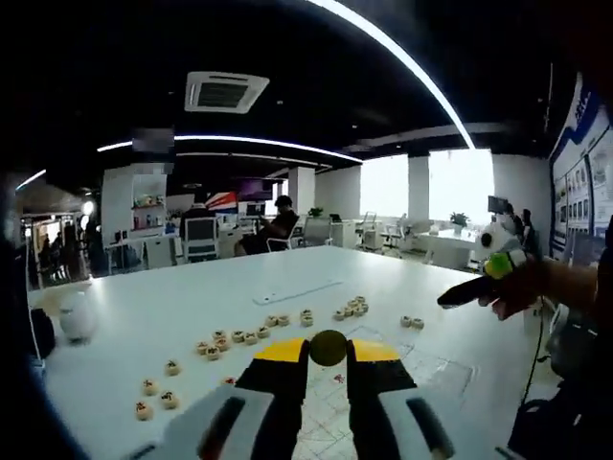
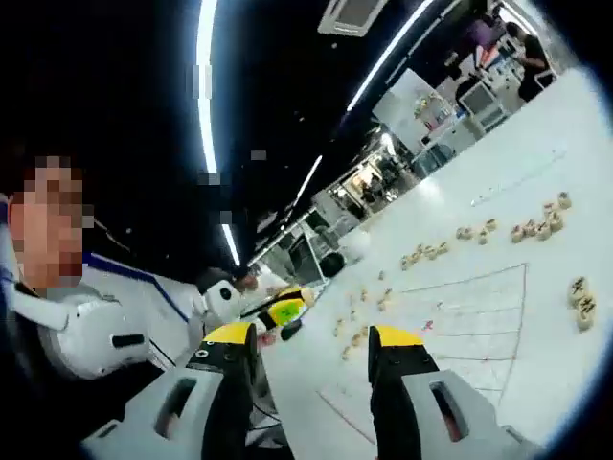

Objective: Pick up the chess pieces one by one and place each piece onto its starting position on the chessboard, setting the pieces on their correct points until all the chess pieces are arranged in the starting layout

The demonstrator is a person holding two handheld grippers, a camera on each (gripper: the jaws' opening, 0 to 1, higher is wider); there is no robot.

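A big table (image 1: 192,297) holds everything. In the left gripper view, the left gripper (image 1: 328,350) pokes up from the bottom with a round piece (image 1: 328,347) between its tips. The board (image 1: 421,369) lies on the table right under and behind the tips. Loose pieces (image 1: 235,337) sit in a bent row behind the board, from the near left to the far right. More pieces (image 1: 153,398) sit near the left side. A jar (image 1: 77,318) stands far left. The right gripper (image 1: 479,287) comes in from the right, over the table edge. In the right gripper view, the right gripper (image 2: 311,355) is at the bottom, the board (image 2: 469,326) lies to its right, and the left gripper (image 2: 278,311) sits just behind its tips.
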